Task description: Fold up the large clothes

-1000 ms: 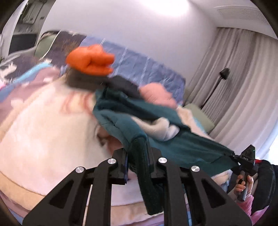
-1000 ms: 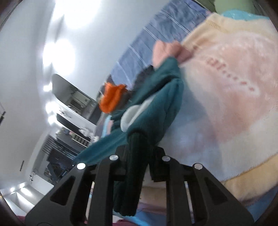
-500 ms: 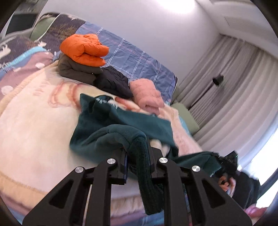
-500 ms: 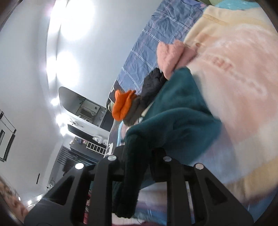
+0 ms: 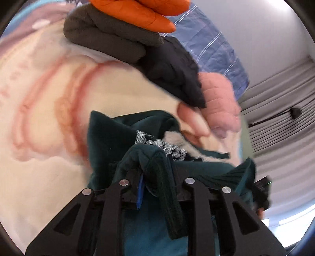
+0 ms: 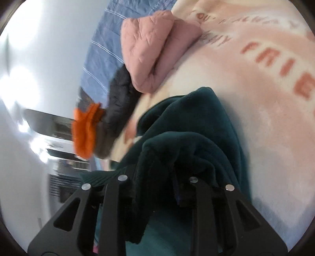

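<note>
A dark teal fleece garment [image 5: 110, 137] with a pale lining lies bunched on the cream and pink blanket [image 5: 49, 98]. My left gripper [image 5: 156, 177] is low over it. Its jaws are opening, with a ribbed teal cuff still wedged between them and hanging down. In the right wrist view the same garment [image 6: 196, 118] lies on the blanket [image 6: 256, 88]. My right gripper [image 6: 155, 177] holds another thick fold of it. Those jaws are opening too, and the fleece still fills the gap.
Folded jackets line the far side of the bed: orange [image 5: 137, 9] on grey-brown [image 5: 106, 33], then black [image 5: 173, 65] and pink [image 5: 218, 98]. A blue striped sheet [image 5: 212, 45] lies behind them. Curtains and a floor lamp [image 5: 295, 112] stand at the right.
Both grippers have swept forward and down towards the jacket row, carrying the teal garment's ends over its body. The jaws of both now stand slightly wider around the fabric.
</note>
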A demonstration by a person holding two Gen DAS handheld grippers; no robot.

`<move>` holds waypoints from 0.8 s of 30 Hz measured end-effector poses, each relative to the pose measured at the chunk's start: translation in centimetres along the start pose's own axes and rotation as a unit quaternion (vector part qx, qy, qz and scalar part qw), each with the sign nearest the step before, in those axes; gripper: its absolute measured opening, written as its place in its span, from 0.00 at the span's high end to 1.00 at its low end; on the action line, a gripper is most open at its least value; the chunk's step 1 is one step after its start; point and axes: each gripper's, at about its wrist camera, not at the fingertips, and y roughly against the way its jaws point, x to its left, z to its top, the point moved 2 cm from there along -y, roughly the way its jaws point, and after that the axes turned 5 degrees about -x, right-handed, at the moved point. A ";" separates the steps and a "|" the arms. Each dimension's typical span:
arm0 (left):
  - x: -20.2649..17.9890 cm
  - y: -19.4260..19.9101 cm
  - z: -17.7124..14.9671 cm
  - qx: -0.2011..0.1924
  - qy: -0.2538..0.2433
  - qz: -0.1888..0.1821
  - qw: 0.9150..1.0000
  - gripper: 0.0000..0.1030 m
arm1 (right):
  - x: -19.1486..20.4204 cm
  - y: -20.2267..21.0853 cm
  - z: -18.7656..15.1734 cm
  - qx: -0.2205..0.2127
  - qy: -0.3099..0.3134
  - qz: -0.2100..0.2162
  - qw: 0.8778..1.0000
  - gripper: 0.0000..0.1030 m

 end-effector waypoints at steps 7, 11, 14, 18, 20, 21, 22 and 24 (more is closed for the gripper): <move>-1.2 4.2 0.4 0.019 -0.021 -0.056 0.998 0.58 | 1.1 6.3 1.4 -0.028 -0.045 0.118 0.992 0.15; -2.6 7.7 -0.1 -0.013 -0.016 -0.072 0.997 0.19 | 4.9 10.8 0.6 -0.130 0.114 0.009 0.985 0.11; -4.9 10.9 -0.5 -0.059 -0.078 -0.038 0.994 0.12 | 6.5 9.4 -1.0 -0.119 0.215 -0.071 0.967 0.10; -6.2 11.6 -1.5 -0.087 -0.143 -0.012 0.986 0.02 | 7.4 5.8 -2.2 -0.114 0.321 -0.153 0.928 0.10; -5.6 9.2 -1.8 -0.067 -0.154 0.030 0.985 0.02 | 7.6 3.9 -2.3 -0.103 0.361 -0.164 0.912 0.10; -5.1 8.0 -1.7 -0.055 -0.156 0.045 0.985 0.02 | 7.8 3.0 -2.4 -0.097 0.377 -0.165 0.906 0.10; -4.6 6.7 -1.7 -0.046 -0.154 0.054 0.985 0.02 | 8.1 1.7 -2.2 -0.089 0.391 -0.167 0.901 0.10; -3.5 3.9 -1.3 -0.027 -0.152 0.057 0.986 0.02 | 8.7 -0.8 -1.6 -0.068 0.412 -0.169 0.893 0.10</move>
